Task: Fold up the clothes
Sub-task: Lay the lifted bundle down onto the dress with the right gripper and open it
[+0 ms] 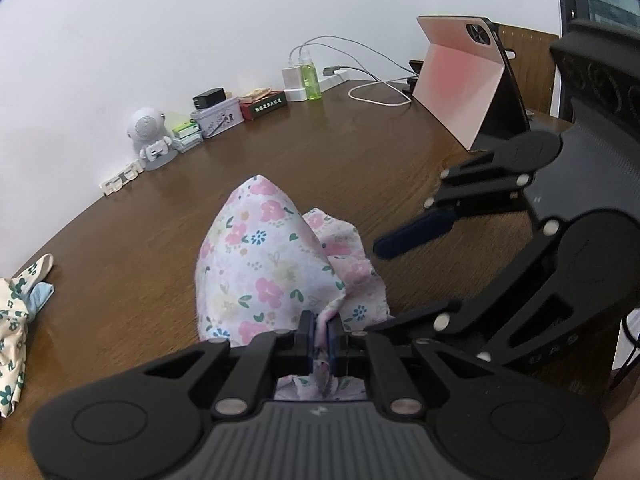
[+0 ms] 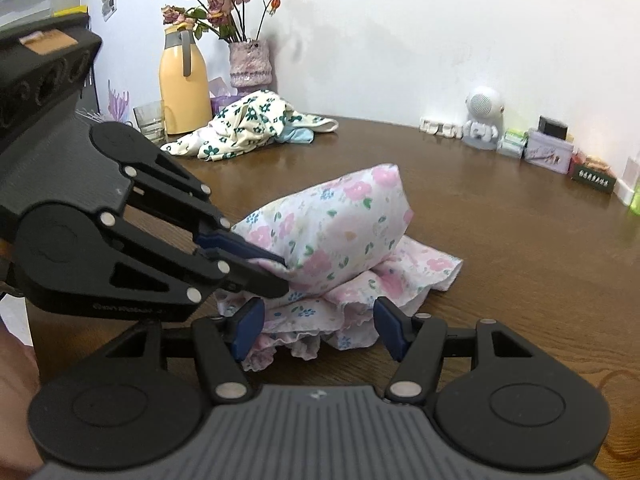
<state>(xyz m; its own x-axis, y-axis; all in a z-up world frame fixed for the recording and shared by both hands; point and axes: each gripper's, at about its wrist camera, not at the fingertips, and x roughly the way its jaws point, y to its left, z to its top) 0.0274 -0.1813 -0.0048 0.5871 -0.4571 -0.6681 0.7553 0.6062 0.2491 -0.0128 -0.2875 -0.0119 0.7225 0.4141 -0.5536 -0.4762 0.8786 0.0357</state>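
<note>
Mid-table on the dark brown wooden tabletop (image 2: 500, 216): a thin white cotton garment printed with pink flowers (image 1: 264, 264), bunched into a soft heap. Left gripper (image 1: 322, 344) pressed tight on a gathered edge of it, lifting that part into a peak. Right gripper (image 2: 316, 328) spread wide, blue pads either side of the frilled hem, touching nothing that can be made out. Light stuff, clearly; limp, no stiffness, draping and creasing wherever unsupported. Likely to sag and slide rather than keep a crease. Best taken at a hem or corner, pinched through few layers, so the cloth can be drawn flat. Another floral garment, cream with green blossoms (image 2: 244, 128), crumpled well apart near the yellow jug (image 2: 184, 92).
</note>
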